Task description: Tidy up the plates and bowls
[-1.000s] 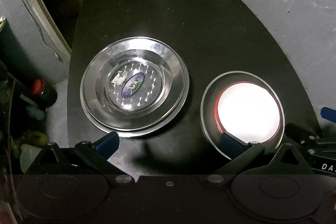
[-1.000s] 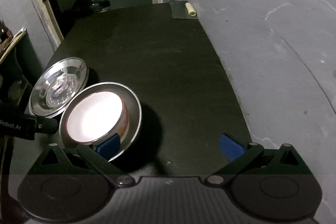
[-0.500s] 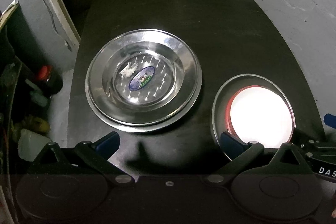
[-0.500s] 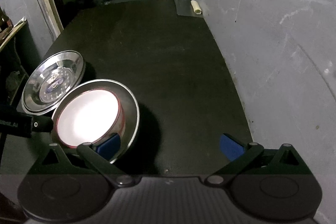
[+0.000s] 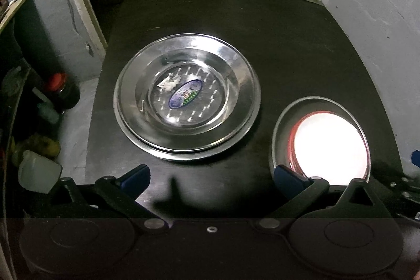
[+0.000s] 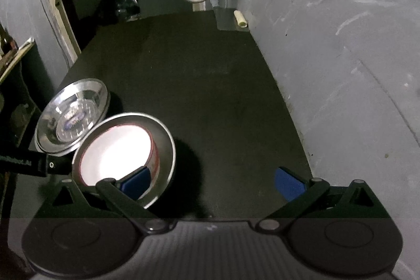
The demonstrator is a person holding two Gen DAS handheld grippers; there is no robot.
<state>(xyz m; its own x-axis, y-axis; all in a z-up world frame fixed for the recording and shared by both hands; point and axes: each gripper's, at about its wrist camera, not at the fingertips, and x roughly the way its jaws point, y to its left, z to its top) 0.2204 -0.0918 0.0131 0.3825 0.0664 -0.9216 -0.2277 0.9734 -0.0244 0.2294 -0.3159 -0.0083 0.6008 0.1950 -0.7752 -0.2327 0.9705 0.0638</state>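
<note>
Dark desk (image 5: 275,43): steel plates (image 5: 187,96) stacked centre; both claws (image 5: 210,179) (image 6: 214,181) spread, empty. Next: grasp red-rimmed bowl (image 5: 329,146) in its steel bowl (image 5: 281,122) near the front edge.

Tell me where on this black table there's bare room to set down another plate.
The far half of the black table is bare, from the stacked steel plates back to the metal scraper in the far corner. A strip along the grey wall is free too. The near left is crowded: the plates and the steel bowl with the red-rimmed bowl inside.
</note>
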